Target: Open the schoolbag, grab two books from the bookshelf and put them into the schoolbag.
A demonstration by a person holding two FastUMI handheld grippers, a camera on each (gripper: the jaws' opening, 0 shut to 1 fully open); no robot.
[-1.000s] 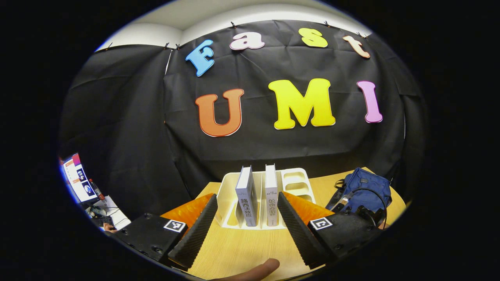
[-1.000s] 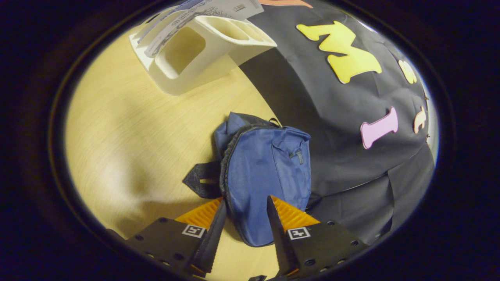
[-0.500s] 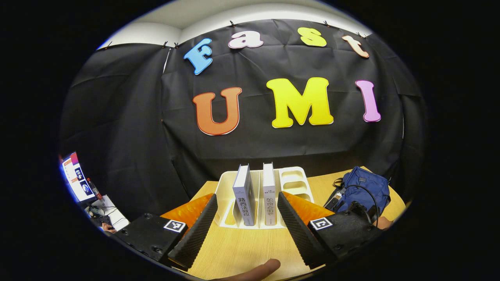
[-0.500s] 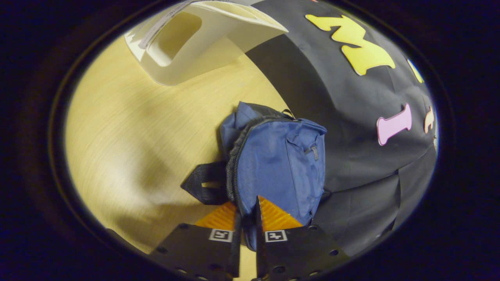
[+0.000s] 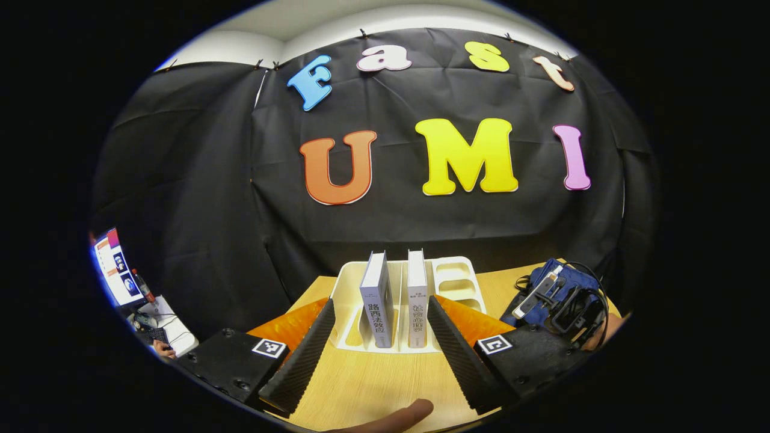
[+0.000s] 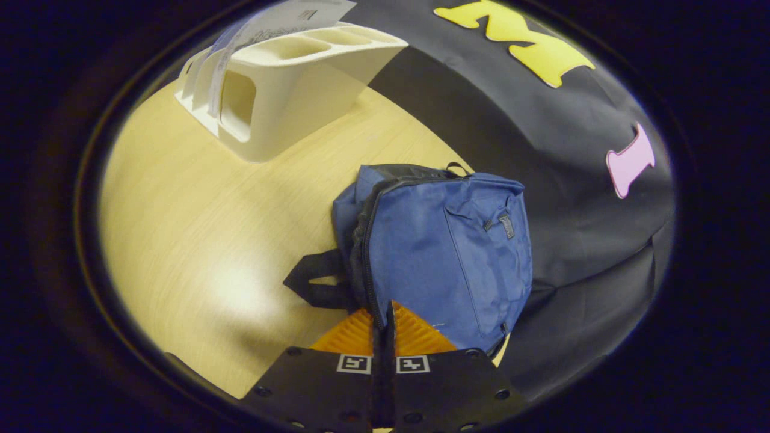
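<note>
- Right gripper – fingers pressed together at the zipper edge of the blue schoolbag, which lies near the table's back-right edge.
- Left gripper – fingers wide apart, facing two upright books in the white bookshelf by the table's back edge, spines toward it.

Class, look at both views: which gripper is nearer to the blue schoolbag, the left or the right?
Right. The right gripper is closed at the schoolbag by its zipper edge, while the left gripper hangs open facing the two books, with the bag off to its right.
</note>
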